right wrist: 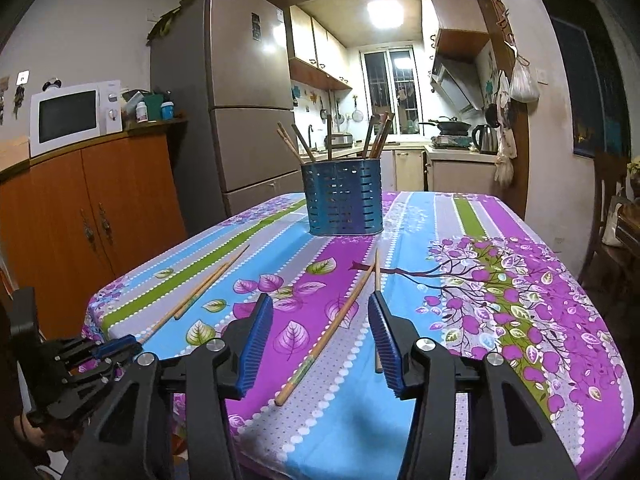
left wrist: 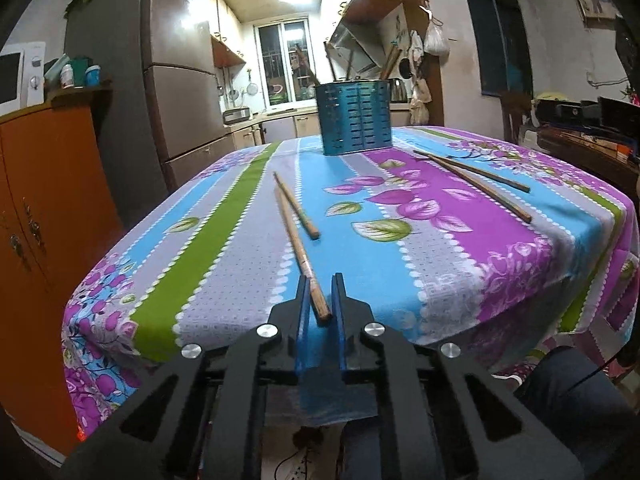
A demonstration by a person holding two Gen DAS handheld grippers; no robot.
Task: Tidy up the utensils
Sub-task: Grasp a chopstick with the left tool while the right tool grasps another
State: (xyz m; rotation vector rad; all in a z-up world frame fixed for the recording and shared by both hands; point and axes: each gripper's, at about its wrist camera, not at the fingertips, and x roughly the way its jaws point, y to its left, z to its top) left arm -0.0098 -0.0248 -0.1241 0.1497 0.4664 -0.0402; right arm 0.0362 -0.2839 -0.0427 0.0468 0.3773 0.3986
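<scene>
A blue perforated utensil holder point(left wrist: 354, 118) stands at the table's far side; in the right wrist view point(right wrist: 342, 198) it holds several chopsticks. My left gripper point(left wrist: 321, 284) has its blue pads closed around the near end of a wooden chopstick point(left wrist: 298, 250) that lies on the cloth; a second chopstick point(left wrist: 296, 205) lies beside it. Two more chopsticks point(left wrist: 476, 182) lie to the right. My right gripper point(right wrist: 320, 306) is open above one chopstick point(right wrist: 328, 332), with another point(right wrist: 377, 276) by its right finger. The left gripper also shows in the right wrist view point(right wrist: 116, 348).
The table wears a floral striped cloth point(left wrist: 460, 264) point(right wrist: 520, 320). An orange cabinet point(right wrist: 100, 220) with a microwave point(right wrist: 74, 116) stands left, a fridge point(right wrist: 244, 100) behind. A person's knee point(left wrist: 576, 384) is at the table's near right.
</scene>
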